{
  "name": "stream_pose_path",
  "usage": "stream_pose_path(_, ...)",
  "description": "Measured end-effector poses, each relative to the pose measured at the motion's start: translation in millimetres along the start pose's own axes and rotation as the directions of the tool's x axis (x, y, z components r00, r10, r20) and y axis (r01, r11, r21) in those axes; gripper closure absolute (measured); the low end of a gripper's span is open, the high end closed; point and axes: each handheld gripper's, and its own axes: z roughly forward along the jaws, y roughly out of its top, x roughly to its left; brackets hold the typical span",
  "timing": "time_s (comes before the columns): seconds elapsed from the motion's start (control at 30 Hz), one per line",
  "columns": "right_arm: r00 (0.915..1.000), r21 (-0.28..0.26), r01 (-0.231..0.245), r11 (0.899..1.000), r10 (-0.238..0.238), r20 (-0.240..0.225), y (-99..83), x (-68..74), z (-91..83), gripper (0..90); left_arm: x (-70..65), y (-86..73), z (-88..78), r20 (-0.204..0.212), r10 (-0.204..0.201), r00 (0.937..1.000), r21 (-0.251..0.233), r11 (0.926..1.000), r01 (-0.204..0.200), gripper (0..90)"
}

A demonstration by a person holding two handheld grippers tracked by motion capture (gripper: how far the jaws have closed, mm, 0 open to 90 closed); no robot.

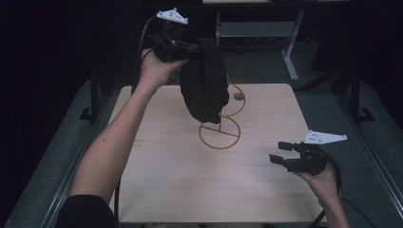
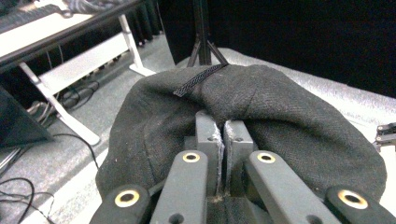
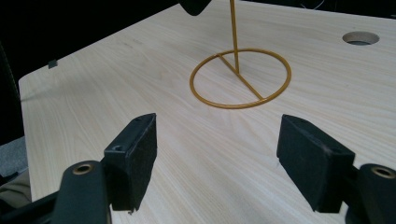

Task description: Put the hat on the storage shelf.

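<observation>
The left gripper (image 1: pixel 183 47) is raised above the far side of the table (image 1: pixel 166 180), its jaws pressed together on a fold of a black cap (image 1: pixel 204 80). The cap hangs from that grip, clear of the tabletop, in front of the upper part of a gold wire stand (image 1: pixel 219 134). In the left gripper view the cap's dark woven cloth (image 2: pixel 280 112) bulges around the closed jaws, with a thin black loop (image 2: pixel 198 79) on top. The stand has a round base ring with a crossbar, resting flat on the table, and an upright rod (image 3: pixel 233 32) rising from the bar. The right gripper (image 1: pixel 281 153) hovers low near the table's right front edge, well apart from the stand, its jaws spread wide and holding nothing. A round hole (image 3: pixel 360 38) sits in the table beyond the stand.
</observation>
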Motion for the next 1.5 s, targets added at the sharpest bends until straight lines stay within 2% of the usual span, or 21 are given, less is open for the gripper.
stream_pose_path(0.03,1.0000,0.002,-0.001,1.000,0.001,0.000,-0.2,-0.2,0.0,28.3,0.5,1.6,5.8,0.002,0.001,1.0000,0.018,0.9998,-0.001,87.6)
stream_pose_path(0.27,1.0000,-0.006,-0.004,1.000,0.004,0.001,-0.7,-0.8,-1.3,28.4,0.6,3.7,30.0,0.011,-0.009,0.9999,0.058,0.9983,0.008,87.5)
stream_pose_path(0.47,1.0000,-0.009,-0.008,1.000,0.008,0.000,-1.2,-1.5,-1.3,28.3,-2.8,8.0,45.5,0.018,-0.013,0.9998,0.078,0.9969,0.011,87.4)
stream_pose_path(0.67,0.9999,-0.008,-0.007,1.000,0.007,-0.010,-1.0,-1.3,-0.3,28.8,-10.2,14.0,58.9,0.016,0.012,0.9998,0.105,0.9943,-0.014,87.2)
stream_pose_path(0.73,0.9999,-0.006,-0.008,1.000,0.008,-0.011,-1.3,-1.2,1.1,28.8,-18.3,16.2,75.8,0.022,0.028,0.9994,0.137,0.9901,-0.031,86.5)
stream_pose_path(0.77,0.9999,-0.003,-0.006,1.000,0.006,-0.015,-1.6,-1.5,2.0,28.8,-22.0,16.2,83.9,0.029,0.027,0.9992,0.148,0.9885,-0.031,85.2)
stream_pose_path(0.83,0.9998,0.004,-0.006,1.000,0.006,-0.020,-2.2,-1.9,4.4,28.8,-30.2,15.8,101.7,0.054,0.047,0.9974,0.193,0.9796,-0.057,83.3)
stream_pose_path(0.87,0.9998,0.004,-0.006,1.000,0.006,-0.020,-2.2,-1.9,4.4,28.8,-30.2,15.8,101.7,0.054,0.047,0.9974,0.193,0.9796,-0.057,80.9)
stream_pose_path(0.9,0.9996,0.009,-0.010,1.000,0.010,-0.026,-3.0,-1.6,7.4,28.8,-35.2,15.3,112.3,0.071,0.062,0.9956,0.220,0.9725,-0.076,75.8)
stream_pose_path(0.93,0.9996,0.015,-0.011,1.000,0.011,-0.027,-3.3,-0.9,8.6,28.8,-38.3,15.2,120.8,0.135,0.018,0.9907,0.201,0.9785,-0.046,75.3)
stream_pose_path(0.97,0.9996,0.016,-0.007,1.000,0.007,-0.029,-3.6,-0.5,9.3,28.8,-40.1,16.4,123.4,0.148,0.008,0.9889,0.194,0.9804,-0.037,70.9)
stream_pose_path(1.03,0.9995,0.024,-0.006,1.000,0.006,-0.032,-4.1,0.6,9.7,28.8,-43.9,18.2,125.5,0.134,0.038,0.9902,0.194,0.9789,-0.064,65.3)
stream_pose_path(1.17,0.9996,0.018,-0.006,1.000,0.007,-0.028,-4.3,1.1,8.0,28.8,-41.5,18.3,121.2,0.132,0.026,0.9909,0.195,0.9794,-0.052,61.7)
stream_pose_path(1.23,0.9997,0.014,-0.008,1.000,0.008,-0.025,-4.6,0.7,7.2,28.7,-41.0,17.7,117.5,0.129,0.016,0.9915,0.182,0.9824,-0.040,60.6)
stream_pose_path(1.4,0.9999,0.015,-0.003,1.000,0.003,-0.017,-4.6,0.6,7.2,28.4,-42.5,16.4,109.9,0.128,0.036,0.9911,0.180,0.9820,-0.059,58.2)
stream_pose_path(1.5,0.9999,0.018,-0.005,1.000,0.005,-0.013,-4.6,0.6,7.4,28.2,-42.8,14.6,106.0,0.130,0.033,0.9910,0.181,0.9819,-0.056,56.7)
